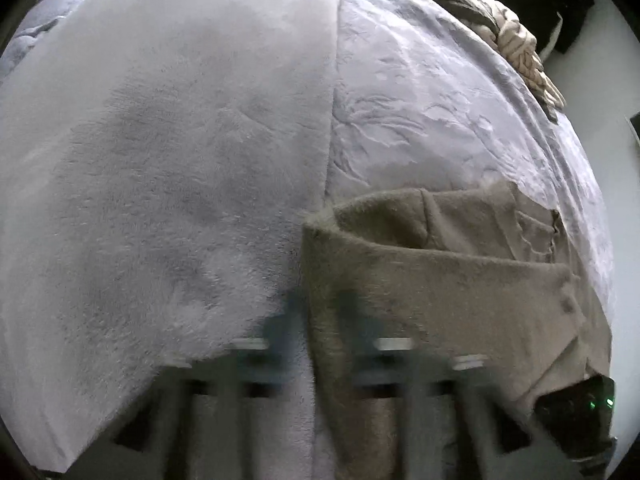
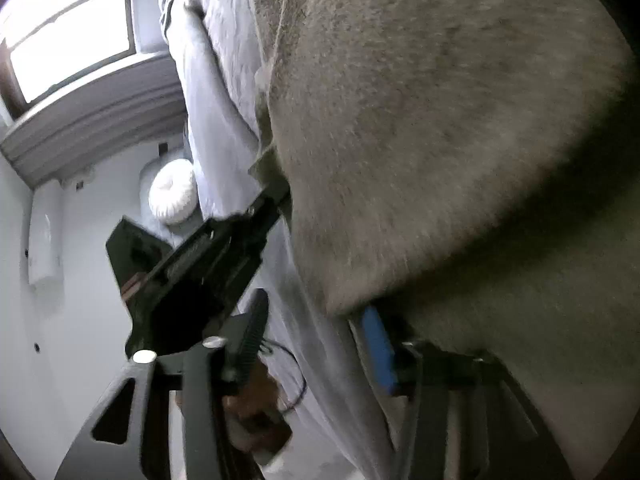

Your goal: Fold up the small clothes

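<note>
Through my left wrist camera, the fuzzy beige garment (image 1: 440, 280) lies folded on the grey blanket (image 1: 160, 160); my left gripper (image 1: 320, 320) is pinched on its edge. Through the right, beige fleece drapes over my right gripper (image 2: 320, 320); I cannot tell its jaws.

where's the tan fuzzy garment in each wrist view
Left wrist view: the tan fuzzy garment lies lower right, on the pale bedspread.
Right wrist view: it fills the upper right and middle, very close to the lens.
Shared landmark: the pale bedspread, a narrow strip left of the garment here.
</note>
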`<state>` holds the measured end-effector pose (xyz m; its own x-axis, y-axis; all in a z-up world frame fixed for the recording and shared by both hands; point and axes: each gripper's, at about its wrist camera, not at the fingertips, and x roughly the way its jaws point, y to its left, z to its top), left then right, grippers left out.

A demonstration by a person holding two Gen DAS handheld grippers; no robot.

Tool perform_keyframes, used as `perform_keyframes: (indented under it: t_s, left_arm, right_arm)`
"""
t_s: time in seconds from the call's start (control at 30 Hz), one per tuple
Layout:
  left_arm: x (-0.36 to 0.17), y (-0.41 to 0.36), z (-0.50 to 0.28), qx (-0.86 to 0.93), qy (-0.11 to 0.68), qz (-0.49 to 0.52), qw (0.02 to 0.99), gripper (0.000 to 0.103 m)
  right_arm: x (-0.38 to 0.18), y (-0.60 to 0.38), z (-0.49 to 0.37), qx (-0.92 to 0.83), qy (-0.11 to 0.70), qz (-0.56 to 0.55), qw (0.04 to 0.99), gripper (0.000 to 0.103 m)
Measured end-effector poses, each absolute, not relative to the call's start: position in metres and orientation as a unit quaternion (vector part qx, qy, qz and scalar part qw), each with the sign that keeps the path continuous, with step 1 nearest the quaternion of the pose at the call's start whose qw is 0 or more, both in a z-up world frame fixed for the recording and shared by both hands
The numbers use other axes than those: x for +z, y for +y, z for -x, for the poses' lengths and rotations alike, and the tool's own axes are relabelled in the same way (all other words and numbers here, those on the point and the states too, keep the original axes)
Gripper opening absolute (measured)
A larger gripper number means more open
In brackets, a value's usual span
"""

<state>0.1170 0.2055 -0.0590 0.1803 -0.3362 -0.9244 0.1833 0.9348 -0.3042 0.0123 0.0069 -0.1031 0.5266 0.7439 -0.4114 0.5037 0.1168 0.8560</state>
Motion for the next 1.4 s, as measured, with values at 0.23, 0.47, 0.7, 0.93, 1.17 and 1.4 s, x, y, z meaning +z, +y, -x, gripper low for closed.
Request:
perform_keyframes:
  t_s: [0.23,0.47,0.7,0.93,1.17,1.4]
  left_arm:
    - [-0.047,0.205,-0.115,-0.202,0.602,0.015,0.772,0.009]
    - [-0.057,0.202,-0.114,-0.196,0.605,-0.011,0.772,0.009]
    - [-0.023,0.201,-0.099,-0.180,0.568,-0.030,0.803,0.009]
    - [-0.024,0.181,-0.087,-0.168,0.564,-0.030,0.808,0.009]
    - [-0.061,0.171,-0.078,-0.142,0.571,-0.035,0.808,0.009]
    - [-0.048,0.166,-0.076,-0.127,0.573,-0.055,0.808,0.009]
  right_arm:
    - [-0.107,0.037,-0.015,0.112,0.489,-0.655,0.565,0.006]
    - [-0.102,0.031,-0.018,0.117,0.541,-0.609,0.568,0.014]
    - [-0.042,-0.108,0.013,-0.017,0.497,-0.535,0.684,0.064]
    - [-0.035,-0.204,0.025,-0.137,0.442,-0.558,0.689,0.008]
    - [-0.054,-0.223,0.059,-0.180,0.473,-0.536,0.675,0.007]
    - [-0.045,-0.227,0.090,-0.175,0.481,-0.526,0.679,0.011]
